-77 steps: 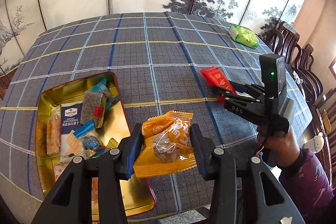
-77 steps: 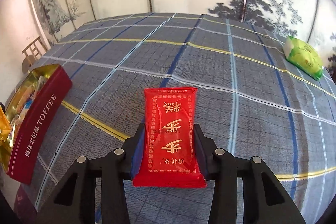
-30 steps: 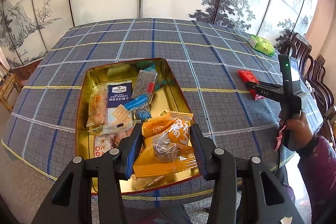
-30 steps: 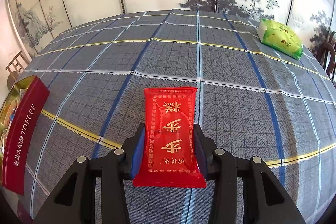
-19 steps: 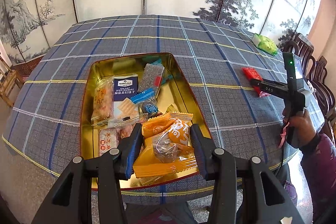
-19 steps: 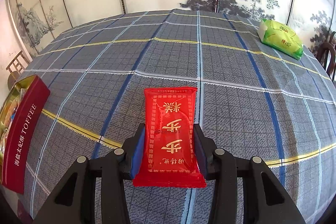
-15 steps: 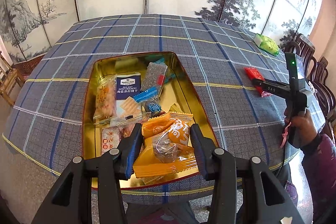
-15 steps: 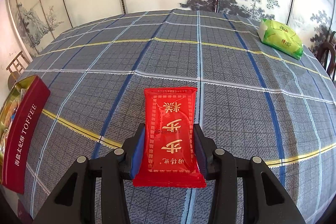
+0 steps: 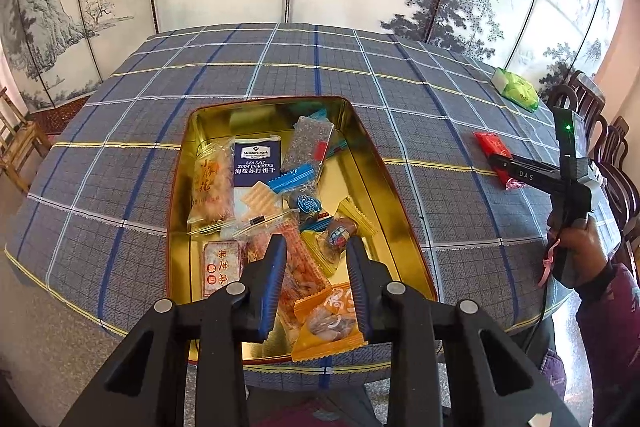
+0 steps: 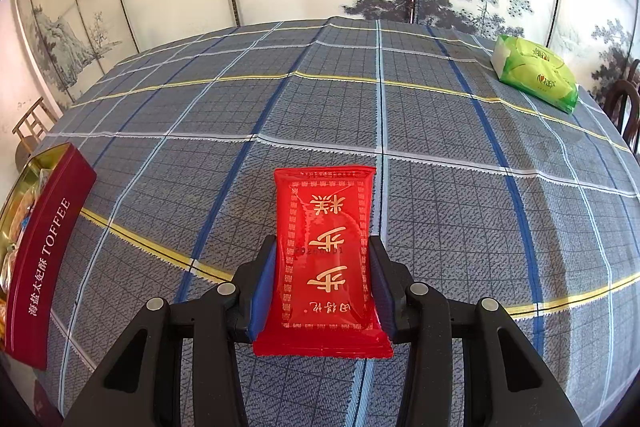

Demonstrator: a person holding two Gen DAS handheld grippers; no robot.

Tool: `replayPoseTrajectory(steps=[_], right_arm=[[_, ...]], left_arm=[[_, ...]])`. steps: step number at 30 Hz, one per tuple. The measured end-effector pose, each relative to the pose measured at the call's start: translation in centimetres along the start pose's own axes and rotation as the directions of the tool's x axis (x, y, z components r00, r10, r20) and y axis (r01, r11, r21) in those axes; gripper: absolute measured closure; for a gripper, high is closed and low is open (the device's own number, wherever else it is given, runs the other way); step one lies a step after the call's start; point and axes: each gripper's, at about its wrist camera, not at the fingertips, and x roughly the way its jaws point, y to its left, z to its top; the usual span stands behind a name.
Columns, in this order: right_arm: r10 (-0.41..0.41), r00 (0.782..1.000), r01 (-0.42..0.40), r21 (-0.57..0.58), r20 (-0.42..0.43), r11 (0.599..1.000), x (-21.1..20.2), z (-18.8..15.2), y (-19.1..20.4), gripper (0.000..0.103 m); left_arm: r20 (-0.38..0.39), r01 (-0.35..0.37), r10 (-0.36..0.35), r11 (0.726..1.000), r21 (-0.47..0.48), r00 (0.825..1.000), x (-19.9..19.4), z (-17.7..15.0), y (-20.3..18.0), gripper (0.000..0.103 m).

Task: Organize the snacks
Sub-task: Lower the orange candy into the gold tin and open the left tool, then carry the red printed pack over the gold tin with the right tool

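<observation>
My left gripper (image 9: 314, 259) hovers over the near end of the gold tin (image 9: 374, 179), its jaws closing with nothing between them. The orange snack packet (image 9: 328, 319) lies loose in the tin's near right corner, below the right finger. Several other wrapped snacks fill the tin. My right gripper (image 10: 323, 245) is shut on a red snack packet (image 10: 326, 211), which it holds just above the checked tablecloth. In the left wrist view that right gripper (image 9: 504, 163) and its red packet (image 9: 490, 145) are at the right side of the table, held by a hand (image 9: 576, 239).
A green packet (image 10: 534, 73) lies at the far right of the table. The tin's red side, marked TOFFEE (image 10: 44, 247), is at the left of the right wrist view. Dark wooden chairs (image 9: 612, 147) stand by the right edge, and a painted folding screen stands behind.
The orange packet has left my left gripper and dropped into the tin's near right corner. The left jaws now stand narrower. The right gripper and red packet have not moved.
</observation>
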Motion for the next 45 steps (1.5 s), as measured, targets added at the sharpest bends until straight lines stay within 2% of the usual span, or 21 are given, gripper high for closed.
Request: replayPoseTrajectory(steps=[7, 14, 21, 29, 33, 45], right_arm=[[0.002, 1.000, -0.002, -0.003, 0.000, 1.000, 0.0, 0.0, 0.0, 0.058], [-0.004, 1.000, 0.004, -0.059, -0.006, 0.998, -0.3, -0.7, 1.4, 0.058], [0.049, 0.999, -0.050, -0.030, -0.010, 0.998, -2.0, -2.4, 2.6, 0.058], [0.148, 0.989, -0.148, -0.010, 0.027, 0.989, -5.3, -3.6, 4.7, 0.058], [0.186, 0.981, -0.184, -0.043, 0.053, 0.982, -7.4, -3.5, 6.8, 0.058], [0.332, 0.940, -0.318, -0.155, 0.077, 0.935, -11.3, -2.4, 14.2, 0.058]], left_arm=[[0.002, -0.014, 0.014, 1.000, 0.013, 1.000, 0.2, -0.3, -0.6, 0.076], [0.028, -0.086, 0.085, 0.996, 0.015, 0.996, 0.1, -0.6, -0.5, 0.074], [0.055, -0.139, 0.138, 0.990, 0.016, 0.989, -0.4, -1.0, 0.1, 0.071], [0.100, -0.199, 0.196, 0.980, 0.025, 0.976, -1.0, -1.5, 0.3, 0.052], [0.100, -0.200, 0.197, 0.980, 0.020, 0.975, -0.9, -1.8, 0.5, 0.051], [0.127, -0.220, 0.220, 0.975, -0.012, 0.967, -1.3, -2.3, 2.1, 0.024]])
